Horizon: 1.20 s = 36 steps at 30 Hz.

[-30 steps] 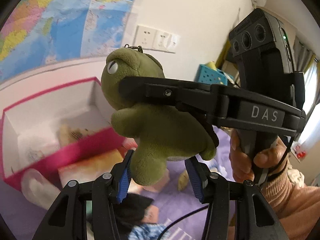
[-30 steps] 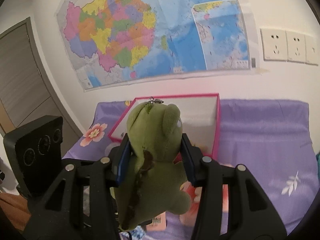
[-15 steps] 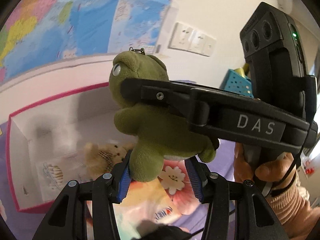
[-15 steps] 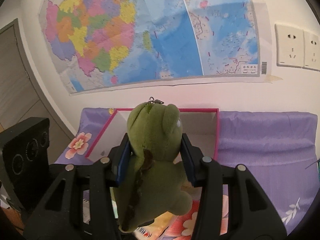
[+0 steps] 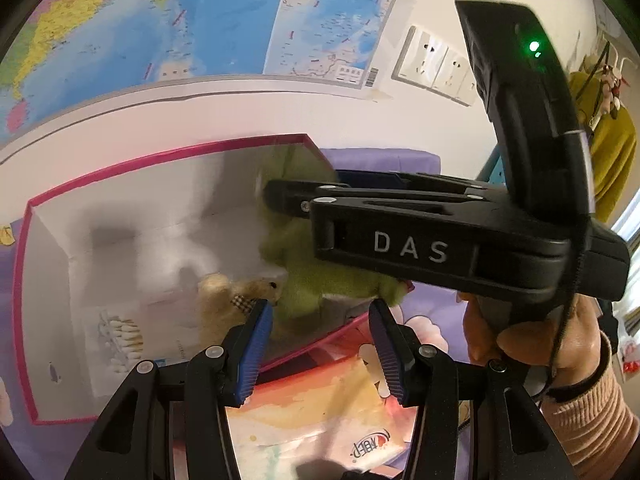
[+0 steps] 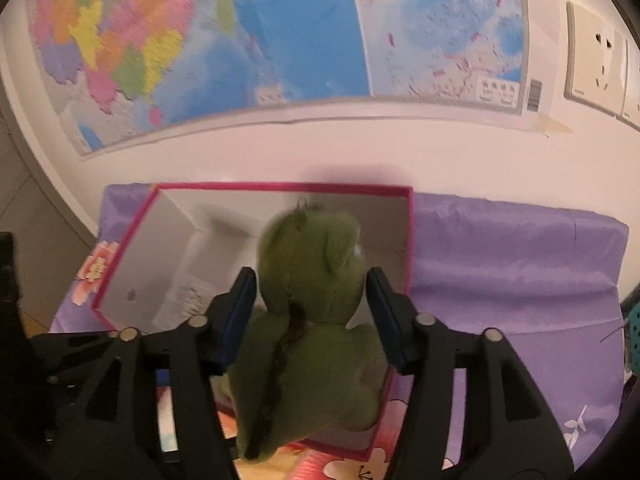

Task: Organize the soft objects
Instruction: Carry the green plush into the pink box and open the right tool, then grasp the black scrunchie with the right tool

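A green frog plush (image 6: pixel 308 272) hangs between the pads of my right gripper (image 6: pixel 310 304). Its jaws are opening, and a narrow gap shows on each side of the frog's head. In the left wrist view the frog (image 5: pixel 316 284) is blurred and low inside the pink-rimmed white box (image 5: pixel 120 168), under the right gripper (image 5: pixel 276 196). A tan teddy bear (image 5: pixel 228 300) lies in the box beside it. My left gripper (image 5: pixel 320 344) stands open with nothing between its blue pads, just in front of the box's near wall.
The box (image 6: pixel 280 187) sits on a purple cloth (image 6: pixel 500 264) against a wall with a map (image 6: pixel 240 40) and sockets (image 5: pixel 436 64). A colourful flowered package (image 5: pixel 320 420) lies in front of the box. A hand (image 5: pixel 520 340) in a pink sleeve holds the right gripper.
Both grippers have come closer over the box. The right jaws have spread off the frog's head, and the frog has sunk from above the box down into it.
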### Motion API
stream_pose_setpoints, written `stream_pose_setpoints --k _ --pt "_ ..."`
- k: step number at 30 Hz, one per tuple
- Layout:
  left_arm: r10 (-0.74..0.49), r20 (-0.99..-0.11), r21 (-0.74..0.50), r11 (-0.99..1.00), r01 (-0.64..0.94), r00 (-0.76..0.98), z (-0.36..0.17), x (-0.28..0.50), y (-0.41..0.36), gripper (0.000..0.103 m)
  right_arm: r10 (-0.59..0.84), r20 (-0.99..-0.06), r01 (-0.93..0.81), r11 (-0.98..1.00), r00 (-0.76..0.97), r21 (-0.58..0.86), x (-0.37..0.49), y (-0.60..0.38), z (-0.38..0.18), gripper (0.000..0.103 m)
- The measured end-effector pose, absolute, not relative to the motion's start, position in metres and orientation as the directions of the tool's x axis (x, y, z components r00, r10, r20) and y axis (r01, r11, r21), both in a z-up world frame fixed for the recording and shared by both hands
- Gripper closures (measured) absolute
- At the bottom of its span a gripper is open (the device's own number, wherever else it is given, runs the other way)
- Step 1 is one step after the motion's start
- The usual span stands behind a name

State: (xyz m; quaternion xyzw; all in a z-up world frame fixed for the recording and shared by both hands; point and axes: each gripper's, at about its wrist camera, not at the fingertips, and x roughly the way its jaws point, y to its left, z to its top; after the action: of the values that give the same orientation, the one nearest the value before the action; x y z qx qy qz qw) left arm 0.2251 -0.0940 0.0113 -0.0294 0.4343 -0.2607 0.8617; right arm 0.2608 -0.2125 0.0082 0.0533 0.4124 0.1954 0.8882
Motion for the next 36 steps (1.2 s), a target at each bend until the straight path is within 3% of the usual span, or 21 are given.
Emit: stream_pose_setpoints --k 5,14,21,27,36 --pt "-0.465 -0.717 -0.260 0.869 0.421 0.518 0.018 0.213 -0.085 0.052 0.400 -0.676 -0.292 0.916 0.620 0.275 0.244 -0.225 0.016 0.043" --pt "-0.489 -0.642 -0.242 0.860 0.449 0.590 0.040 0.162 -0.061 0.052 0.569 -0.563 -0.393 0.822 0.600 0.412 0.183 -0.244 0.046 0.043" --pt "-0.517 -0.588 -0.247 0.847 0.471 0.622 0.051 0.114 -0.038 0.051 0.660 -0.476 -0.498 0.751 0.581 0.435 0.128 -0.251 0.068 0.042" --pt "-0.509 -0.602 -0.238 0.850 0.470 0.616 0.037 0.084 -0.026 0.048 0.681 -0.503 -0.548 0.730 0.532 0.409 0.093 -0.241 0.055 0.042" --pt "-0.473 -0.691 -0.248 0.866 0.435 0.547 -0.011 0.067 -0.025 0.048 0.651 -0.614 -0.552 0.740 0.446 0.384 0.078 -0.213 0.004 0.042"
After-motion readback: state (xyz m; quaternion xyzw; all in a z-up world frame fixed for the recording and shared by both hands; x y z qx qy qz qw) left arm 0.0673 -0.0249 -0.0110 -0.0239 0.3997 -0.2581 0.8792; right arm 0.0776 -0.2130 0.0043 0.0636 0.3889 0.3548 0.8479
